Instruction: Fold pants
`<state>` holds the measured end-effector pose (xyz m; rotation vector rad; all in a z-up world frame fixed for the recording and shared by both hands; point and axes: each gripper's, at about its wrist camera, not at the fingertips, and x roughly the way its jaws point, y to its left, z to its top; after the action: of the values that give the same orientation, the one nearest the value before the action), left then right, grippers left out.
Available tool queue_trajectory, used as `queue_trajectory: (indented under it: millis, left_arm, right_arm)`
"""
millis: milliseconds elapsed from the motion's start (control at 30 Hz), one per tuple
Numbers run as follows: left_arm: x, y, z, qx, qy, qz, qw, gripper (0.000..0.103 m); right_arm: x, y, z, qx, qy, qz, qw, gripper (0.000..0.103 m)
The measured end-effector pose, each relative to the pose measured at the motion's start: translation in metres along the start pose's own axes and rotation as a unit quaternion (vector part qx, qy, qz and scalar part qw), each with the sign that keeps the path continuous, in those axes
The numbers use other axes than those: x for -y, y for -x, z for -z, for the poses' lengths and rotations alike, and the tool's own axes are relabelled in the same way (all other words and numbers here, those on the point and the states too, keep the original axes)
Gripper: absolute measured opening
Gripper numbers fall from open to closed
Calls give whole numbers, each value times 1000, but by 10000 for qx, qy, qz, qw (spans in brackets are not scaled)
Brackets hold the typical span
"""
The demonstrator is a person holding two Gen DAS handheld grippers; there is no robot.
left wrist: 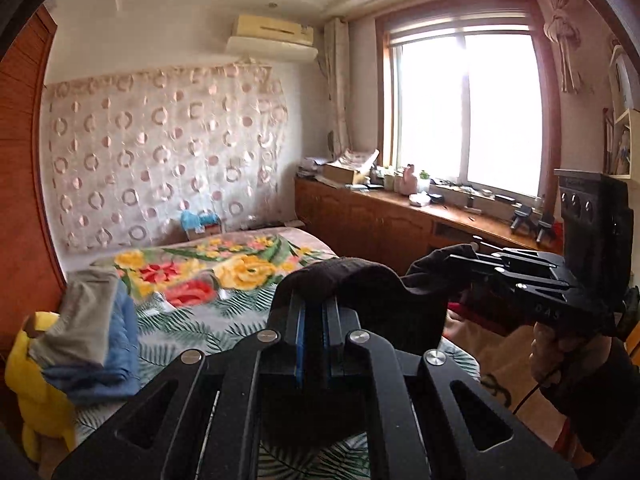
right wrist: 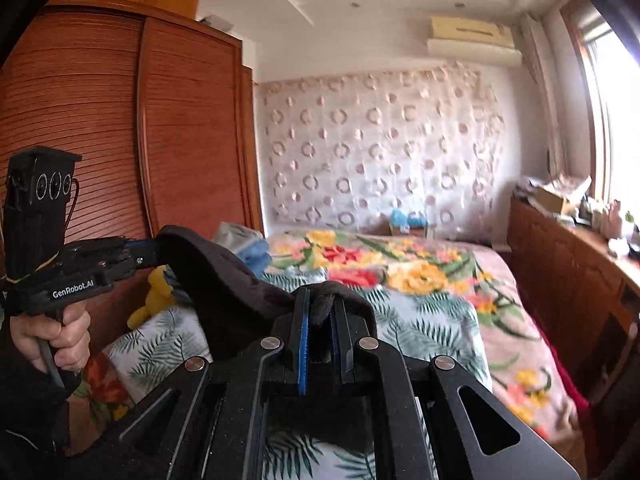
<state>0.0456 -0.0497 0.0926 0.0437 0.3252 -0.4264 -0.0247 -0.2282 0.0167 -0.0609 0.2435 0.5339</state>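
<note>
The pants point(left wrist: 360, 280) hang in the air over the bed's point(left wrist: 208, 320) near edge, stretched between my left gripper point(left wrist: 314, 308) and right gripper point(right wrist: 320, 320), both clamped on the fabric. I judge I'm lifting to spread them; next, lay them flat, avoiding the folded clothes point(left wrist: 92, 328) at the left edge.

- The bed point(left wrist: 192, 320) carries everything here; it is covered by a blanket point(right wrist: 420, 304) printed with yellow and red flowers and green fern leaves.
- A stack of folded clothes point(left wrist: 88, 340), grey on top of blue, lies on the blanket at the bed's wardrobe-side edge.
- A yellow soft toy point(left wrist: 36, 396) sits just beside that stack, at the same edge of the bed.
- At the head of the bed, against the curtained wall, sits a small box with something blue point(right wrist: 408, 220) on it; whether it rests on the bed cannot be told.
</note>
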Motion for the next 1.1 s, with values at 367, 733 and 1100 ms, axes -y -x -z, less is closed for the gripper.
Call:
queue_trajectory:
  millis: [367,733,1100]
  left_arm:
    - [-59,-82,-7,-229,219,-605,9977,7]
    - [-77,-96,-28,-76,-77,-886,9960,7]
    - [-56,-86,81,-1093,229,-617,9918,7]
  right_arm:
    - [35,-100,-20,-366,160,-80,9992,8]
    - [31,-152,-67,37,208,133,9997,8]
    - [10,-155,19,-1194,-153,-95,9927,8]
